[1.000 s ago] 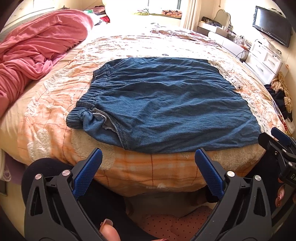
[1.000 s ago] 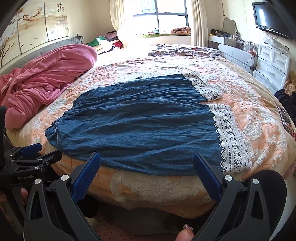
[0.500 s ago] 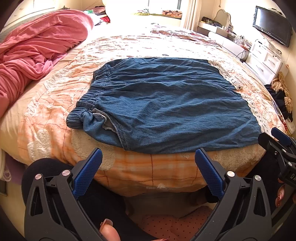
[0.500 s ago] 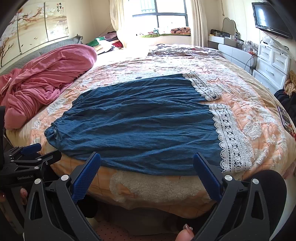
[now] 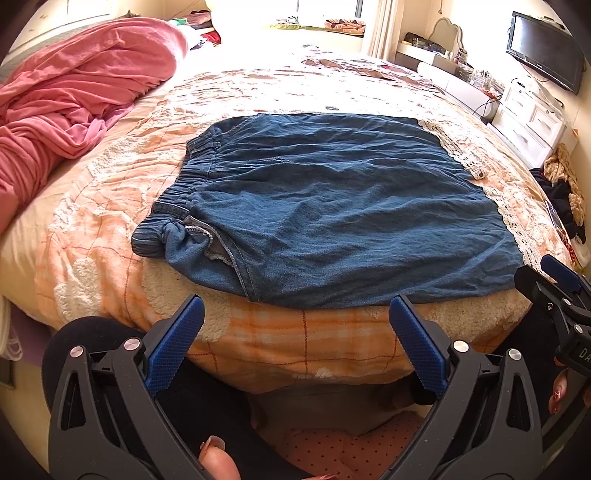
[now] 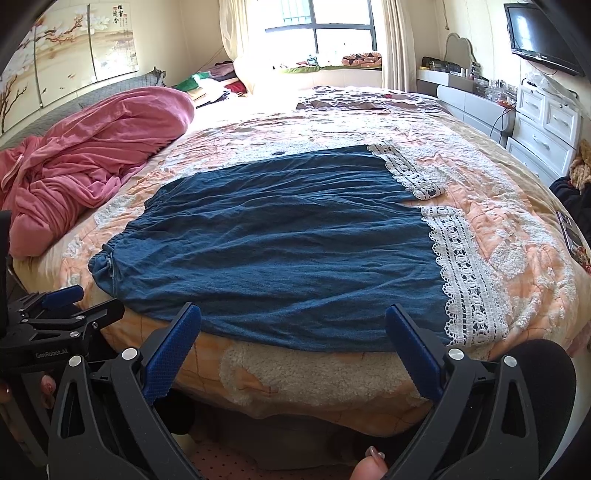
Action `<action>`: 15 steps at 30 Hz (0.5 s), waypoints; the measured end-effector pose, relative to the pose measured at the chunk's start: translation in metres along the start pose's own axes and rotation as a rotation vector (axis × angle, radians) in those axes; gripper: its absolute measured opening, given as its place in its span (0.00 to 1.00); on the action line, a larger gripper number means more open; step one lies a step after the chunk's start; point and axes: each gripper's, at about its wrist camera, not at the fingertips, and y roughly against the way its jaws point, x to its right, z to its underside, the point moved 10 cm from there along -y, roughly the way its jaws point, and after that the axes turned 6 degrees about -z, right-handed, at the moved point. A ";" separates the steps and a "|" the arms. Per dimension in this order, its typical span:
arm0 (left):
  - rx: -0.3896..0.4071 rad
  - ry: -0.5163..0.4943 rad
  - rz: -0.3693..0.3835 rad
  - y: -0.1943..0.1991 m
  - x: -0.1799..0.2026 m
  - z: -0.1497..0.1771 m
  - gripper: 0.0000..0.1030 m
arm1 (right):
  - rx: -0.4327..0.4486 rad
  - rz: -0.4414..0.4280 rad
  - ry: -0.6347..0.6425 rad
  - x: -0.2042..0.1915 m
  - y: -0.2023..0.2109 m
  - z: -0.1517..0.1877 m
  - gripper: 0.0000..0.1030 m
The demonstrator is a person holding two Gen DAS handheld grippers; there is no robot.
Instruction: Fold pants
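Blue denim pants [image 5: 332,199] with white lace hems [image 6: 465,273] lie spread flat on the bed, elastic waistband [image 5: 173,206] to the left and hems to the right. My left gripper [image 5: 295,306] hovers open at the bed's near edge, below the pants' front edge, touching nothing. Likewise open and empty, my right gripper [image 6: 293,314] sits just short of the pants' near edge. Each gripper shows in the other's view: the right gripper [image 5: 557,280] at the far right, the left gripper [image 6: 66,306] at the far left.
An orange and white bedspread [image 5: 280,343] covers the bed. A bunched pink blanket [image 6: 92,158] lies at the left. White drawers [image 6: 546,122] and a wall television [image 6: 535,33] stand at the right. Dark clothes [image 5: 557,199] hang off the right bedside.
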 end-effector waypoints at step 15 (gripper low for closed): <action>-0.023 -0.009 0.034 -0.015 0.001 -0.020 0.92 | -0.018 -0.037 0.030 -0.001 -0.023 -0.021 0.96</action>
